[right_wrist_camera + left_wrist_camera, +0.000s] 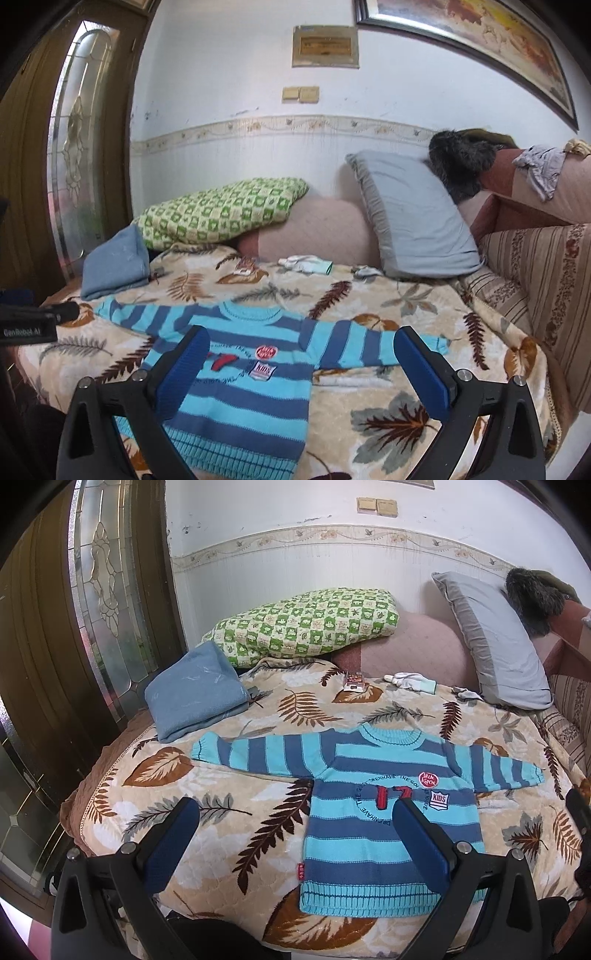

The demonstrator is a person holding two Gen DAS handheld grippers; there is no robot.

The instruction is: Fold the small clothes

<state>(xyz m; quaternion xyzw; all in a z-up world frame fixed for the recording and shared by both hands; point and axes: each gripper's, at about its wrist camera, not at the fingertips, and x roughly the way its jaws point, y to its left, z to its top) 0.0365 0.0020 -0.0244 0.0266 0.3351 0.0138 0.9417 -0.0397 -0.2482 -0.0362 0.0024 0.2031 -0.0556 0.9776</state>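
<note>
The striped sweater [373,805] lies flat, low and centre on the bed [221,834], both grippers [295,823] [301,363] above it with jaws wide and empty, so I'd pinch each sleeve cuff cleanly.

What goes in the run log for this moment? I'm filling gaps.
stage: pre-grasp | striped sweater: flat, sleeves spread, unfolded, on leaf-print blanket | left claw: open, empty | right claw: open, empty
</note>
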